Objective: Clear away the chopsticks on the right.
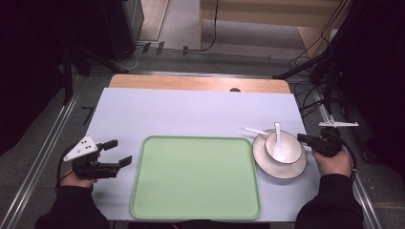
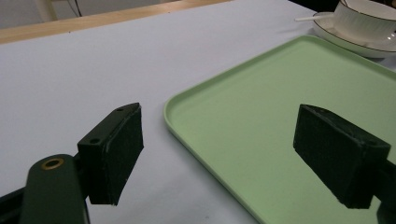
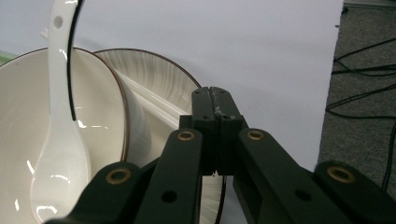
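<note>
Your right tongs point(image 1: 302, 138) sit at the right edge of the desk point(image 1: 191, 112), their jaws pressed fully together. In the right gripper view those tongs point(image 3: 215, 100) lie over the rim of the saucer point(image 3: 154, 79); whether the rim is pinched between them you cannot tell from here. The saucer point(image 1: 282, 167) rests near the desk's right edge, toward the near side, and carries a white bowl point(image 1: 291, 155) with a white spoon point(image 1: 279, 143) lying in it, handle pointing to the far edge. A second spoon point(image 1: 255, 130) rests on the saucer's far-left rim, its handle reaching out over the desk.

Your left tongs point(image 1: 118, 151) stand wide with nothing between them, near the desk's left edge and just beside the left rim of the green tray point(image 1: 196, 176), which takes up the middle of the near half. In the left gripper view one pad point(image 2: 114, 149) hangs over the bare desk, the other over the tray point(image 2: 233, 116).
</note>
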{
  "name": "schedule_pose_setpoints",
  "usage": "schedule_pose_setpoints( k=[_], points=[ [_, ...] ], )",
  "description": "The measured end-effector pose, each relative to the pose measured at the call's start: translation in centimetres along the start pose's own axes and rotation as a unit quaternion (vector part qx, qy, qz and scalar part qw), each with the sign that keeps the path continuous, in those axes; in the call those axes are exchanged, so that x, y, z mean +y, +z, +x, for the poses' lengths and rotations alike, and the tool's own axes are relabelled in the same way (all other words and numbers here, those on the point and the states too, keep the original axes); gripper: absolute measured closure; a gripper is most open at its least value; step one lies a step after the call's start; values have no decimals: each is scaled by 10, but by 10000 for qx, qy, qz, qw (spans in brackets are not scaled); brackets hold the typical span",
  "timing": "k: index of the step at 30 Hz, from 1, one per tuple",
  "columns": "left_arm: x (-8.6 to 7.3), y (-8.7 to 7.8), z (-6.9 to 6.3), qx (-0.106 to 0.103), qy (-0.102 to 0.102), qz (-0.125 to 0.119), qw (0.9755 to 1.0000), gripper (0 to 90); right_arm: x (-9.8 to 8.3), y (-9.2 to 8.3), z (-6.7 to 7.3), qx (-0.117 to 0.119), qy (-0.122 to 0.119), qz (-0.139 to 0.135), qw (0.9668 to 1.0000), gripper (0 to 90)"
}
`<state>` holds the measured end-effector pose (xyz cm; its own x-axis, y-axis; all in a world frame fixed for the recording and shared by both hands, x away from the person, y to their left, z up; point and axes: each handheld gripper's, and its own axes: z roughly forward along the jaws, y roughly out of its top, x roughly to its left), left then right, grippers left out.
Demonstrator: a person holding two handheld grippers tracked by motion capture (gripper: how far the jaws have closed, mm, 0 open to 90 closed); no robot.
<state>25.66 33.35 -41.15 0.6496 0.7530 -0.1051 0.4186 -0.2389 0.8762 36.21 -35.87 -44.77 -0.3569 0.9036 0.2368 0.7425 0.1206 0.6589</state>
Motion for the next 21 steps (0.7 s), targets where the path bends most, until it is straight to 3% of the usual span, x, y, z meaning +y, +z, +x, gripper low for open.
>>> schedule_pose_setpoints(
  k=[11,21],
  points=[
    [0,2,0,1,-12,-19,10000,163,2,5,0,-30,-17,3,10000,900],
    [0,1,0,-13,1,-15,10000,163,-1,3,0,107,-39,119,9999,900]
  ],
)
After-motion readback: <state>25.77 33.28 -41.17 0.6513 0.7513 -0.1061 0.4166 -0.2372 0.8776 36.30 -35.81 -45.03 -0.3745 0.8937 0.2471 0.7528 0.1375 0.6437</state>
